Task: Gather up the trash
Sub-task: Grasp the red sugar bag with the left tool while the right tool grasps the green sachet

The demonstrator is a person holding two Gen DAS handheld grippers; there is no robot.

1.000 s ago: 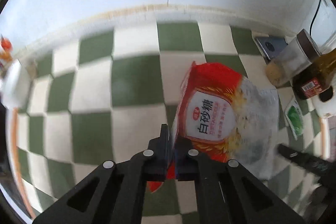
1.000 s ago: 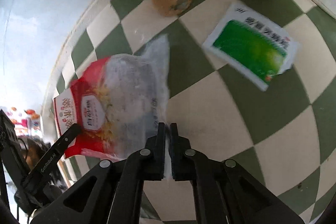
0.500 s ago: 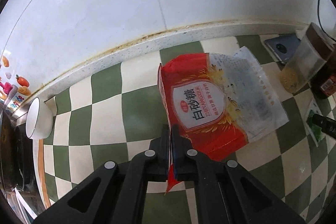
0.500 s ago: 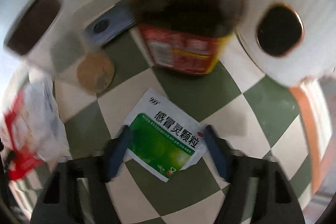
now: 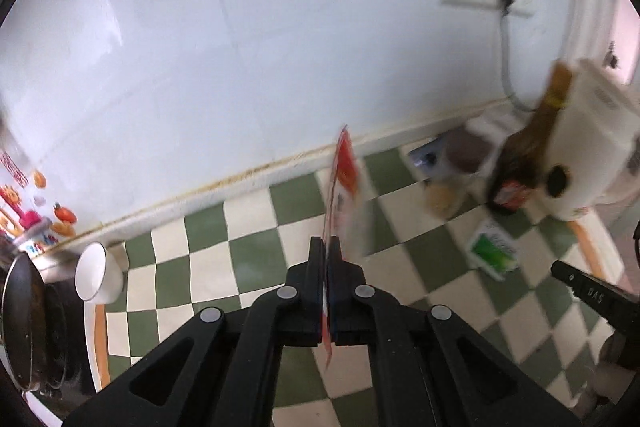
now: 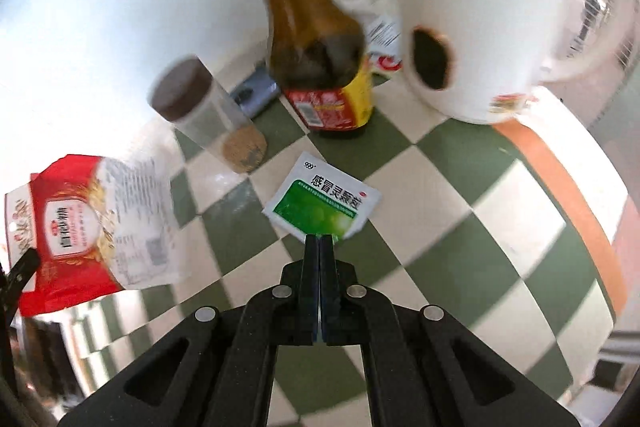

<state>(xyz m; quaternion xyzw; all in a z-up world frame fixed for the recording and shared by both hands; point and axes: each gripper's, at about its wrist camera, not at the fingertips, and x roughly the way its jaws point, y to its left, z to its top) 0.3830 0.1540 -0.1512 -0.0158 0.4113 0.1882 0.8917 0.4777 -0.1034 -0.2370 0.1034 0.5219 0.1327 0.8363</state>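
Note:
My left gripper (image 5: pixel 327 247) is shut on the lower edge of a red and clear sugar bag (image 5: pixel 345 183), which hangs edge-on above the green-and-white checked counter (image 5: pixel 256 255). The right wrist view shows the same bag (image 6: pixel 80 227) broadside at the left, lifted off the counter. My right gripper (image 6: pixel 320 239) is shut on the near edge of a small green and white medicine sachet (image 6: pixel 322 203). In the left wrist view the sachet (image 5: pixel 494 249) shows at the right, with the right gripper's black finger (image 5: pixel 588 293) just beside it.
Behind the sachet stand a brown sauce bottle (image 6: pixel 316 67), a clear jar with a brown lid (image 6: pixel 208 115), a phone (image 6: pixel 256 93) and a white appliance (image 6: pixel 480 7). A white cup (image 5: pixel 96 277) and a dark pan (image 5: pixel 20 315) sit at the counter's left end, below the white wall.
The left gripper rose with the sugar bag, which now hangs edge-on. The right gripper let go of the bag, swung to the sachet, opened around it and shut on its edge.

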